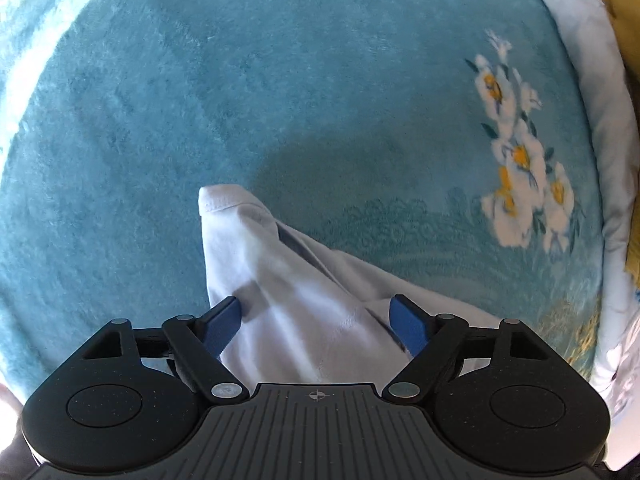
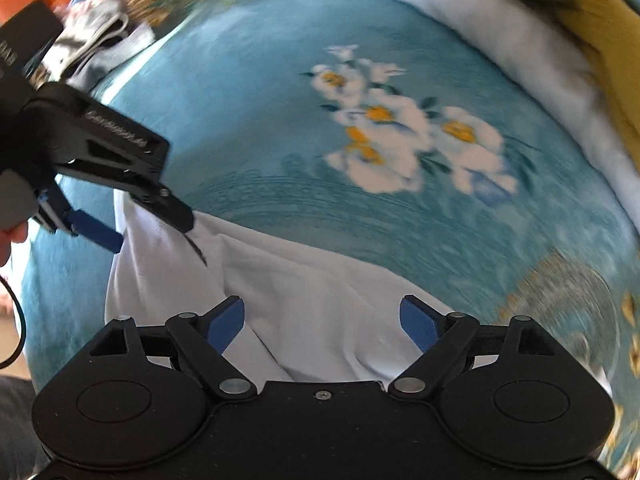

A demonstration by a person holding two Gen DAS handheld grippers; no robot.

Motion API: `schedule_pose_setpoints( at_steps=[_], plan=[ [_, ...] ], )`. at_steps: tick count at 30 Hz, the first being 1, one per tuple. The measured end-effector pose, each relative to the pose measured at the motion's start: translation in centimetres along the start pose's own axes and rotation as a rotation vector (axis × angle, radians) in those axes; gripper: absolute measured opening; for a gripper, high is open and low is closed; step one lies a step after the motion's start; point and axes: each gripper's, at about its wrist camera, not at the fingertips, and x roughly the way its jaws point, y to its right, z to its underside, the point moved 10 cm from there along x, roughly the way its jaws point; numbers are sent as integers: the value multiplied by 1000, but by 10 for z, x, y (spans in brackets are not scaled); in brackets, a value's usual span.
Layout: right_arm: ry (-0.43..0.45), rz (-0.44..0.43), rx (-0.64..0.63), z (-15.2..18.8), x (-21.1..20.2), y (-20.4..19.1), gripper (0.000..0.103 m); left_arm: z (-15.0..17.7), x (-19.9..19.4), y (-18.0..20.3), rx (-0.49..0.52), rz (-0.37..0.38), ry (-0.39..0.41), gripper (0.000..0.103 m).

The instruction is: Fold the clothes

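Observation:
A white garment (image 1: pixel 288 280) lies bunched on a teal plush blanket (image 1: pixel 240 100). It also shows in the right wrist view (image 2: pixel 304 304). My left gripper (image 1: pixel 316 320) is open, its blue fingers spread wide on either side of the cloth just above it. My right gripper (image 2: pixel 322 322) is open too, its fingers spread over the garment's near edge. In the right wrist view the left gripper (image 2: pixel 156 228) shows from the side at the garment's left corner.
The blanket has a white and yellow flower print (image 1: pixel 520 160). A white quilt (image 2: pixel 520 48) and a mustard cloth (image 2: pixel 592 16) lie along the far right edge. Dark clothes (image 2: pixel 100 36) are piled at the far left.

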Motion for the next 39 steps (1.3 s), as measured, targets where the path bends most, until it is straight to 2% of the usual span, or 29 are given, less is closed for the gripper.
schedule_pose_setpoints(
  at_steps=[1,4,5,6,7,8,11,13,17,21,24,27,29,31,32,34,37,39],
  plan=[
    [-16,-9,-11,-1,5,-2,81,-1,0,-1,-13,11,-5,80],
    [-63,-31,-29,-4,16,-6,64,0,-4,-3,-30,45,-17,81],
    [-77,-31,-32,-4,18,-6,46,0,-5,-4,-33,56,-21,81],
    [-88,-24,-36,-4,19,-5,21,1,-6,-4,-36,66,-26,82],
    [-94,-18,-33,-4,18,-3,10,2,-6,-5,-42,72,-32,82],
    [-97,-19,-23,-3,17,-2,4,3,-6,-5,-48,74,-36,82],
    [-71,-15,19,-5,6,9,2,8,-7,-5,-72,92,-56,82],
    [-25,41,52,-13,-5,25,2,10,-7,-4,-79,104,-66,82],
    [75,147,201,-31,-28,66,2,13,-8,5,-82,107,-67,82],
    [128,199,263,-39,-46,89,2,12,-10,24,-97,136,-80,82],
    [142,217,275,-41,-51,97,2,11,-12,42,-45,128,-72,82],
    [160,225,309,-40,-57,103,2,14,-7,56,48,54,-61,82],
    [176,219,330,-40,-62,104,2,18,-2,58,94,1,-61,74],
    [190,215,328,-40,-68,102,2,21,3,56,92,-6,-72,41],
    [196,218,322,-40,-71,101,2,23,3,54,84,-3,-75,37],
    [209,224,323,-39,-78,100,2,24,-1,49,88,0,-61,16],
    [232,232,357,-33,-91,102,2,26,-15,46,125,22,-33,8],
    [252,232,388,-27,-102,105,2,29,-26,44,159,32,-14,7]
  ],
)
